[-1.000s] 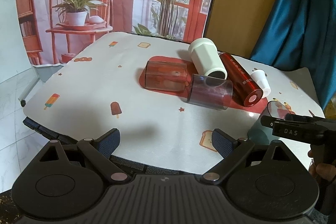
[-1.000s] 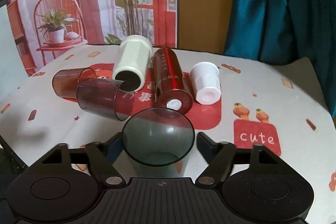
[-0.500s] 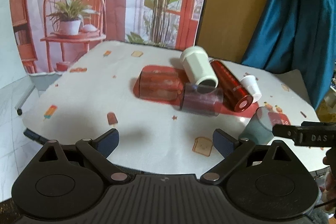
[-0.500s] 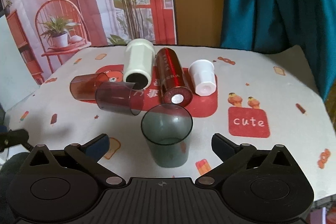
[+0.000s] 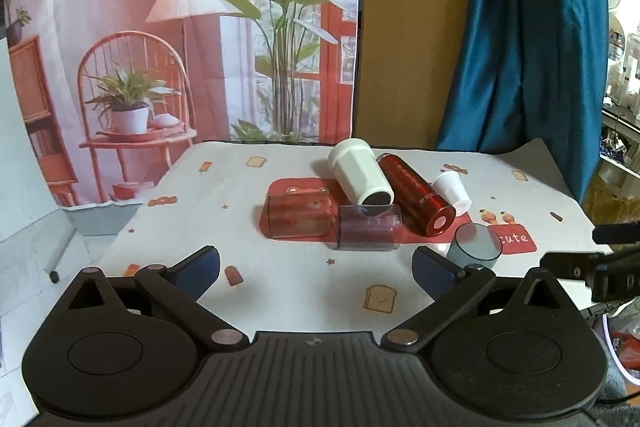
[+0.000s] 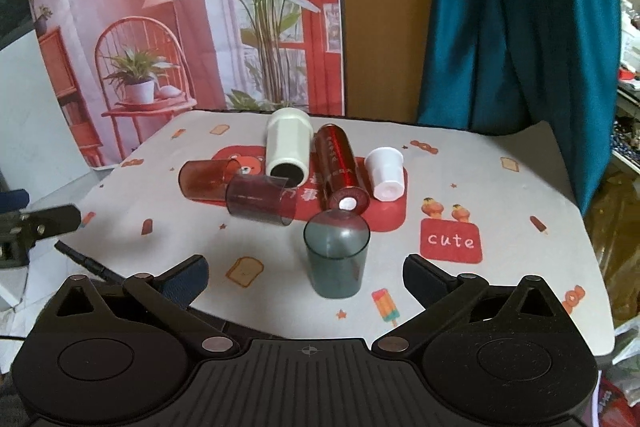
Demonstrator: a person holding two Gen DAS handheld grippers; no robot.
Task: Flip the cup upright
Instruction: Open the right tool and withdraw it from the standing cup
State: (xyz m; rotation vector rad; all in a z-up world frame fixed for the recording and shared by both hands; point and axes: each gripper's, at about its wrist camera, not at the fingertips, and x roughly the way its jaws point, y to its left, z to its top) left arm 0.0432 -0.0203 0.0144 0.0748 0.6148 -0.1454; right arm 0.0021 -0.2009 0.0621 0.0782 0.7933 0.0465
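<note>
A grey-green translucent cup (image 6: 337,257) stands upright on the table near its front edge; it also shows in the left wrist view (image 5: 474,248). My right gripper (image 6: 305,277) is open and empty, pulled back from the cup, which stands apart between its fingers. My left gripper (image 5: 316,267) is open and empty above the table's front left. Behind the upright cup lie a purple translucent cup (image 6: 260,200), a red translucent cup (image 6: 203,179), a white cup (image 6: 289,146) and a red bottle (image 6: 340,173), all on their sides. A small white cup (image 6: 385,173) stands upside down.
The table (image 6: 500,195) has a white cartoon cloth with a red "cute" patch (image 6: 451,240). A teal curtain (image 6: 520,19) and a printed backdrop (image 6: 180,7) stand behind it. The other gripper's body shows at the left edge (image 6: 36,227).
My right gripper has opened, let go of the grey-green cup and drawn back from it; the cup stays upright. My left gripper has pulled back and risen too.
</note>
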